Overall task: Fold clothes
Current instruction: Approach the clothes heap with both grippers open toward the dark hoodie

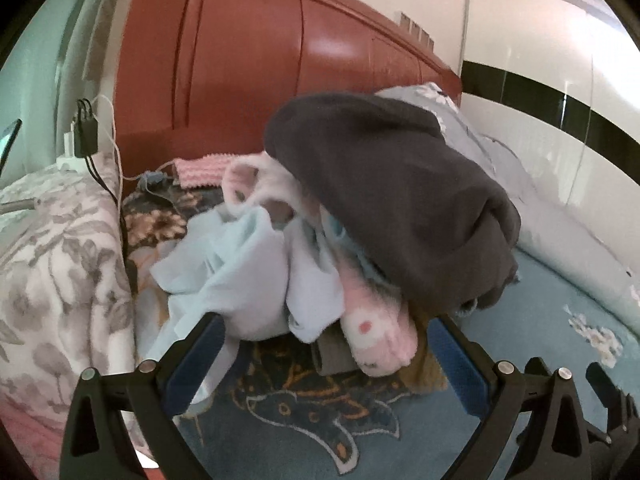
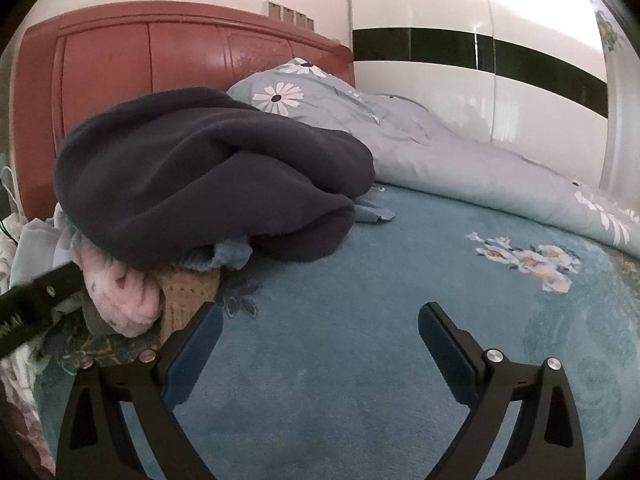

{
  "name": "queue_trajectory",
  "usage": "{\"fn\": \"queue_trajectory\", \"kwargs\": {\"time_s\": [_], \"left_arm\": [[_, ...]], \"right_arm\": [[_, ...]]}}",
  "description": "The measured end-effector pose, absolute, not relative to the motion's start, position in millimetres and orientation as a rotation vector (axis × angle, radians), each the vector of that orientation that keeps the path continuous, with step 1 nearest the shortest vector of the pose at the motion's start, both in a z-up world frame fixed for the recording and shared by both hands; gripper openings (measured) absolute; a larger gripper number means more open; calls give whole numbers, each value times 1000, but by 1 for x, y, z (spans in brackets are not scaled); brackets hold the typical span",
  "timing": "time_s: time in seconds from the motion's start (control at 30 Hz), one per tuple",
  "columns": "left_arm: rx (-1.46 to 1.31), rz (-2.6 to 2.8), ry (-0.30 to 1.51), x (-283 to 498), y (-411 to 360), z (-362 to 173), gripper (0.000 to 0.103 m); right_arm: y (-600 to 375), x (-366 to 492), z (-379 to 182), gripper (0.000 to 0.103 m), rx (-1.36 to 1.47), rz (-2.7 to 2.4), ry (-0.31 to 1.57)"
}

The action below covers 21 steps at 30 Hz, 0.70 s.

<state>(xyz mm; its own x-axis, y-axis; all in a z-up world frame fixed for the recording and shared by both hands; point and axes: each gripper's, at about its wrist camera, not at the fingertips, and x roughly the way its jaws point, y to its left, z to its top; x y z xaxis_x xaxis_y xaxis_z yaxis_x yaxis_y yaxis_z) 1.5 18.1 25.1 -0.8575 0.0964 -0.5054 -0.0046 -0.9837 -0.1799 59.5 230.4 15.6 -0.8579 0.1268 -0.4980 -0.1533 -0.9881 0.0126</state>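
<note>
Left hand-held gripper (image 1: 326,354) at lower centre, jaws wide apart and empty, pile of clothes (image 1: 304,248) mid-frame on the blue bed (image 2: 360,280), dark grey fleece (image 2: 208,172) crumpled on top, pale blue and pink fluffy garments beneath, right hand-held gripper (image 2: 320,344) spread wide over bare bedcover.

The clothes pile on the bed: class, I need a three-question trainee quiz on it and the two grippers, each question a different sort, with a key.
1. True or false: the dark grey garment lies on top of the clothes pile.
2. The left gripper is: A) shut on cloth, B) open near the pile, C) out of view.
3. Fill in: the right gripper is open above bare blue ____.

Key: 1 true; 2 B; 3 blanket.
</note>
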Motion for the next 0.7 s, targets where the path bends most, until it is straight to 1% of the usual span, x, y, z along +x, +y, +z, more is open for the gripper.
{"fn": "queue_trajectory", "kwargs": {"time_s": [0.17, 0.37, 0.7], "left_arm": [[-813, 2974, -242, -1, 20, 25, 103], [-701, 3016, -228, 7, 20, 34, 103], [-594, 3050, -201, 15, 23, 41, 103]], "right_arm": [[237, 64, 17, 99, -739, 2899, 139], [237, 65, 17, 99, -736, 2908, 145], [241, 65, 16, 99, -767, 2929, 186]]}}
